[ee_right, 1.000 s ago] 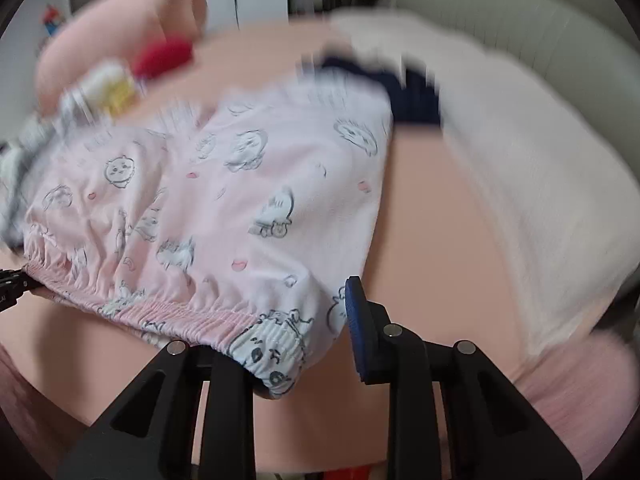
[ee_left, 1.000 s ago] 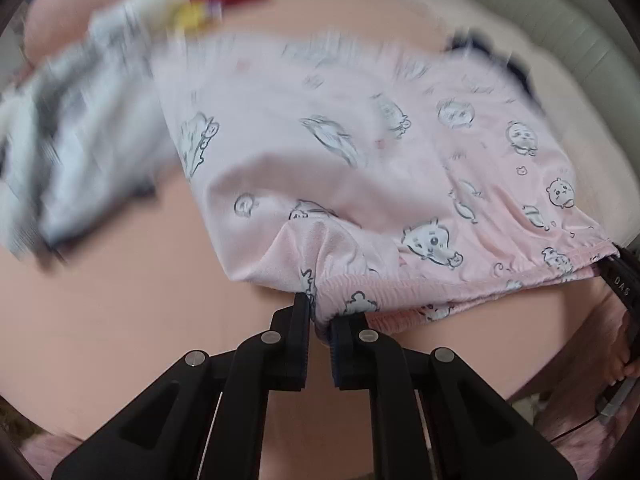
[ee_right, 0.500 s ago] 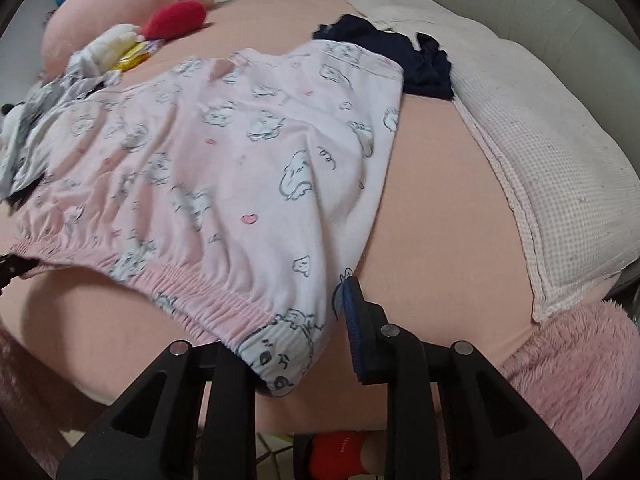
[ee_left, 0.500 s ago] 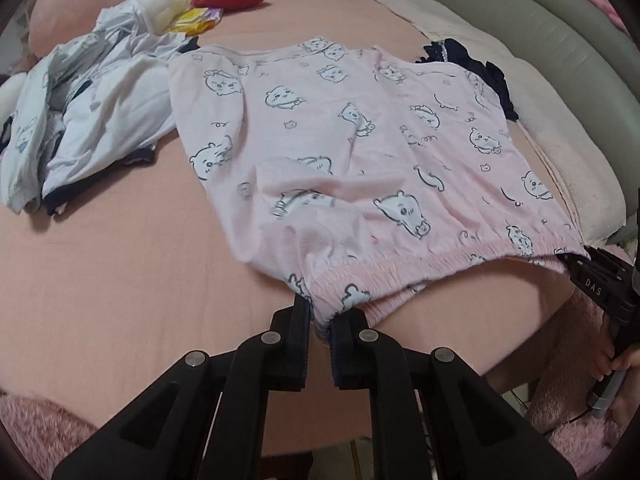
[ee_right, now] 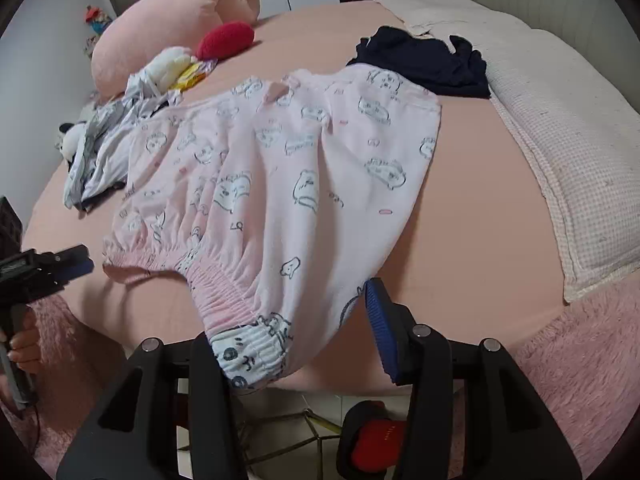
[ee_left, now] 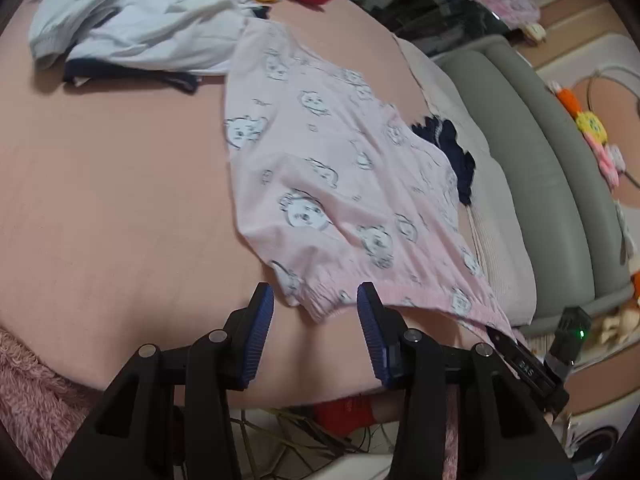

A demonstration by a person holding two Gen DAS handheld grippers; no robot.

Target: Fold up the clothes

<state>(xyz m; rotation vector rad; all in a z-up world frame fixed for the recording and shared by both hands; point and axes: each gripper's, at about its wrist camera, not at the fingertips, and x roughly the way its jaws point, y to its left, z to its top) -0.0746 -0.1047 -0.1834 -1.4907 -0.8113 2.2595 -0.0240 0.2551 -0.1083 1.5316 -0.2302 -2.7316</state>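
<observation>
Pink pyjama trousers [ee_left: 340, 184] with a bear print lie spread flat on the pink bed sheet [ee_left: 100, 200], waistband toward me. My left gripper [ee_left: 316, 332] is open, and the left waistband corner lies loose just beyond its blue pads [ee_left: 260, 332]. In the right wrist view the trousers [ee_right: 280, 184] reach the bed's near edge. My right gripper [ee_right: 288, 320] is open too; the right waistband corner hangs over its left finger and hides that tip. The left gripper [ee_right: 76, 264] shows at the far left, held by a hand.
A heap of white and pale blue clothes [ee_right: 108, 148] lies left of the trousers. A navy garment [ee_right: 424, 64] touches their far end. A red plush [ee_right: 226, 40] and pink pillow [ee_right: 172, 20] lie behind. A checked white blanket [ee_right: 560, 140] is on the right.
My left gripper has opened and let go of the waistband corner, which now rests on the sheet. The right gripper's jaws stand wider apart. The trousers lie flatter.
</observation>
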